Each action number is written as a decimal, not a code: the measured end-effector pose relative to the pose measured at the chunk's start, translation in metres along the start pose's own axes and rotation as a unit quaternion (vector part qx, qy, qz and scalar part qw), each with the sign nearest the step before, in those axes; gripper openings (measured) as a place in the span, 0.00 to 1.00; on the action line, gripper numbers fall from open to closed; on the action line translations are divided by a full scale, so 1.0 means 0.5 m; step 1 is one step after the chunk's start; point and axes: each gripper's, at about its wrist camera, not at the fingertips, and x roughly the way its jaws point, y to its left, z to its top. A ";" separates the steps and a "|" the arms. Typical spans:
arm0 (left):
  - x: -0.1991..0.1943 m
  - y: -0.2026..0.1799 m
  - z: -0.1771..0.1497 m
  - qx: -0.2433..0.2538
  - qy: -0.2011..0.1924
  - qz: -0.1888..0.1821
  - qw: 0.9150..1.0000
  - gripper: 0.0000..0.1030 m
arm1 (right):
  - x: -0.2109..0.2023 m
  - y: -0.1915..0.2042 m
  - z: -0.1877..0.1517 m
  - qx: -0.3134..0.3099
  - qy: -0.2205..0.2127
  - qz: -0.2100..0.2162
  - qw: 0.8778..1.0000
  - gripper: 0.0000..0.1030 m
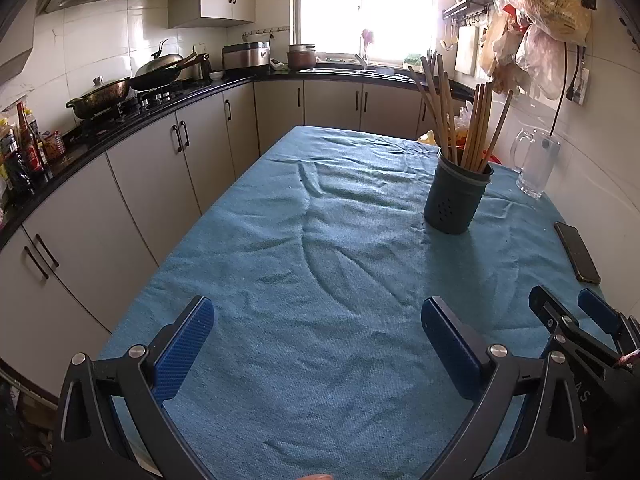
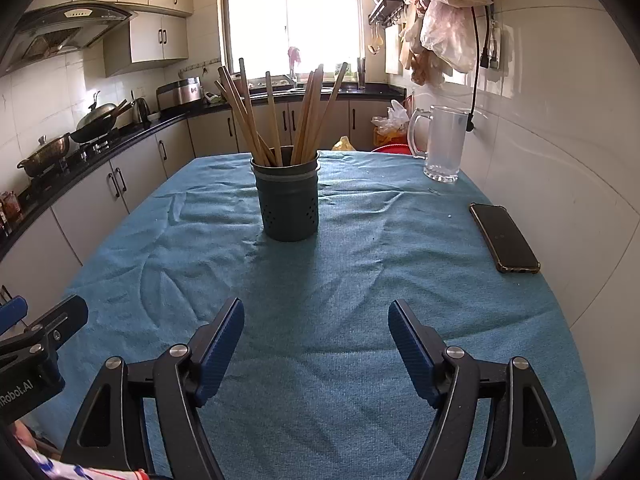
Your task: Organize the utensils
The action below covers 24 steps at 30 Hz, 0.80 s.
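Note:
A dark grey perforated utensil holder [image 1: 456,196] [image 2: 288,196] stands upright on the blue tablecloth [image 1: 320,240] [image 2: 360,260]. Several wooden chopsticks [image 1: 460,120] [image 2: 280,116] stand in it, fanned out. My left gripper [image 1: 316,344] is open and empty, low over the near cloth, well short and left of the holder. My right gripper [image 2: 316,344] is open and empty, low over the near cloth, with the holder straight ahead. The right gripper also shows at the lower right of the left wrist view [image 1: 572,312]. The left gripper shows at the left edge of the right wrist view [image 2: 36,320].
A black phone [image 1: 578,252] [image 2: 504,238] lies near the table's right edge. A glass mug [image 1: 536,164] [image 2: 442,144] stands at the far right by the tiled wall. Kitchen counter with pots [image 1: 100,98] runs along the left. Bags [image 1: 540,20] hang on the right wall.

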 end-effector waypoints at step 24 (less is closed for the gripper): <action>0.009 -0.003 -0.004 -0.001 0.009 -0.006 1.000 1.00 | 0.000 -0.003 0.000 -0.002 -0.003 -0.011 1.000 0.78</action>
